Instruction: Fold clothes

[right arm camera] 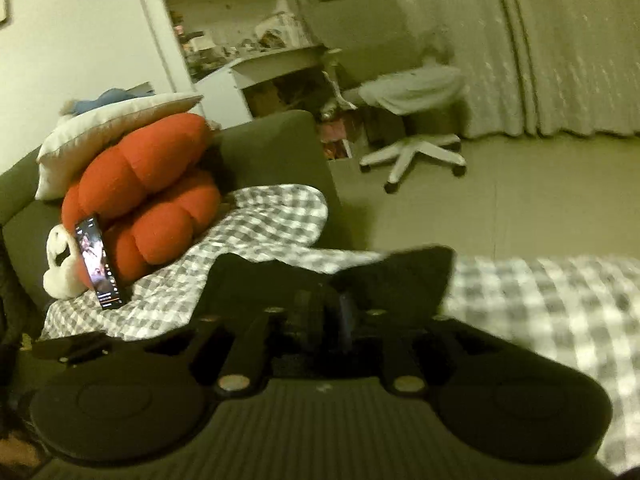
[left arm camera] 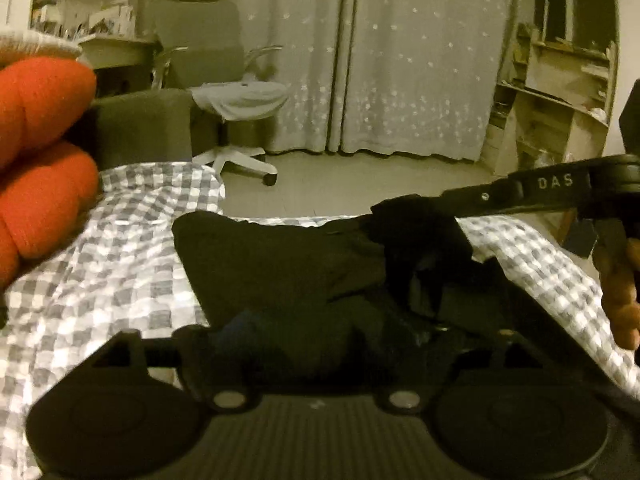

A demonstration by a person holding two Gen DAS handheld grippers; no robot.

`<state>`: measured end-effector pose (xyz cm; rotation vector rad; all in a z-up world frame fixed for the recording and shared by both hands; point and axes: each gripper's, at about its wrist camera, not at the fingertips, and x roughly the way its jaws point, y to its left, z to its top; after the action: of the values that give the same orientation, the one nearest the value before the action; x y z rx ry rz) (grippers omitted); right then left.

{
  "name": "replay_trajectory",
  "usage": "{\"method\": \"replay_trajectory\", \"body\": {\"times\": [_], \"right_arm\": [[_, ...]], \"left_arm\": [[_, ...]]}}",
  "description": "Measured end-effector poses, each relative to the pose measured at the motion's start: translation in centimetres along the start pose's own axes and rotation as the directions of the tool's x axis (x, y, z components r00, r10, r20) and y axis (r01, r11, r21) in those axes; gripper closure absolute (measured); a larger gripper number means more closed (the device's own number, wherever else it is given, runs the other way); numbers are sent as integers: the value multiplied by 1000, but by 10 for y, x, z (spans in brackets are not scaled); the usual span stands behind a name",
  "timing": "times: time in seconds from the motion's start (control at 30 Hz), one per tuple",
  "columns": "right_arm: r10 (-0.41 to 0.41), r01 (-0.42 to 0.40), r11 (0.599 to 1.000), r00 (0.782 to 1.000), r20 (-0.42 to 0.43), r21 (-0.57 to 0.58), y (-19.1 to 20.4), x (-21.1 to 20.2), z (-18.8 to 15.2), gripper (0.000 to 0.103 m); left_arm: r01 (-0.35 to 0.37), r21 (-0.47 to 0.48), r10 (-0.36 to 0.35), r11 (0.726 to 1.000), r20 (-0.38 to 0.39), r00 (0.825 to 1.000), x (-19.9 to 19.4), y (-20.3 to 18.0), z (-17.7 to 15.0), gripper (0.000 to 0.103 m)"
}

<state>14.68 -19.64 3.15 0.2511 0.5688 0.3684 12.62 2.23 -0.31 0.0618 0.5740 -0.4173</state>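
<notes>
Claws, left (left arm camera: 320,320) and right (left arm camera: 400,216) (both closed), pinch black garment (left arm camera: 272,264).

My left fingers (left arm camera: 320,332) are disappearing into the black garment (left arm camera: 280,264) — I cannot tell how they are standing. My right fingers (right arm camera: 344,312) are blurring into the same dark cloth. The red cushion (left arm camera: 36,152) is running off the left edge, and the checked blanket (right arm camera: 560,312) is smearing.
</notes>
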Motion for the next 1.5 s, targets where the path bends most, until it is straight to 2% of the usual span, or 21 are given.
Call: {"method": "replay_trajectory", "body": {"times": [0.03, 0.13, 0.17, 0.2, 0.27, 0.3, 0.33, 0.4, 0.47, 0.67, 0.8, 0.9, 0.93, 1.0, 1.1, 1.23, 1.3, 1.33, 1.37, 1.4, 1.5], "right_arm": [[-16, 16, 1000, 1000, -10, 22, -5, -3, -4, 35], [-1, 5, 998, 998, -63, 62, -14, -3, -18, 34], [20, -14, 998, 996, -91, 59, -12, 1, -22, 39], [-1, 3, 1000, 994, -113, 11, -3, 4, -25, 54], [-55, 44, 996, 988, -145, -77, 12, 10, -31, 78], [-55, 41, 995, 988, -144, -96, 17, 12, -33, 84], [-54, 38, 993, 988, -143, -115, 21, 14, -35, 90], [-40, 21, 988, 992, -119, -155, 31, 13, -37, 96], [7, -21, 982, 997, -78, -185, 45, 4, -32, 97], [46, -74, 975, 990, -136, -207, 64, 16, -36, 96], [100, -105, 993, 992, -77, -55, 41, -1, -26, 85], [144, -143, 988, 989, -17, 57, 25, -21, -16, 82], [118, -117, 992, 993, -27, 41, 24, -27, -16, 78], [65, -65, 998, 997, -46, 7, 24, -40, -16, 50], [9, -19, 997, 992, -126, -78, 25, -64, -37, 49], [-91, 46, 979, 971, -221, -201, 29, -97, -69, 49], [-155, 90, 964, 955, -252, -252, 34, -118, -90, 49], [-181, 108, 957, 948, -262, -268, 36, -130, -101, 49], [-177, 108, 959, 950, -256, -261, 38, -142, -112, 49], [-173, 108, 962, 952, -251, -252, 40, -155, -122, 49], [-210, 173, 970, 949, -234, -169, 32, -185, -144, 49]], "left_arm": [[2, 27, -2, 1000, -3, 1000, 0, -4, -1, 18], [-15, 129, 19, 992, -29, 999, 6, -17, -5, 17], [-37, 154, 45, 987, -49, 998, 12, -21, -7, 17], [-42, 152, 53, 987, -70, 996, 16, -20, -9, 18], [-23, 136, 37, 990, -101, 994, 24, -17, -11, 33], [-12, 137, 25, 991, -99, 995, 24, -17, -10, 35], [-2, 139, 15, 990, -96, 995, 24, -17, -9, 48], [21, 128, -11, 991, -83, 996, 22, -16, -5, 63], [60, 94, -54, 994, -62, 997, 19, -15, -2, 84], [183, 26, -182, 983, -34, 983, 18, -14, -1, 86], [237, -42, -238, 971, -15, 971, 15, -6, -1, 86], [279, -103, -280, 955, 10, 960, 9, 1, -1, 86], [286, -110, -286, 952, 16, 958, 6, 1, -1, 86], [282, -96, -283, 955, 10, 959, 6, -2, -3, 86], [295, -152, -295, 943, 23, 955, 3, 1, -5, 83], [275, -176, -269, 945, 60, 961, -13, 7, -4, 54], [278, -174, -274, 945, 48, 961, -16, 3, -4, 50], [285, -185, -282, 941, 40, 959, -18, 0, -4, 42], [295, -200, -295, 934, 33, 955, -19, -5, -4, 29], [307, -203, -307, 930, 31, 951, -19, -11, -4, 24], [322, -209, -326, 923, 18, 945, -15, -31, -1, 19]]}}
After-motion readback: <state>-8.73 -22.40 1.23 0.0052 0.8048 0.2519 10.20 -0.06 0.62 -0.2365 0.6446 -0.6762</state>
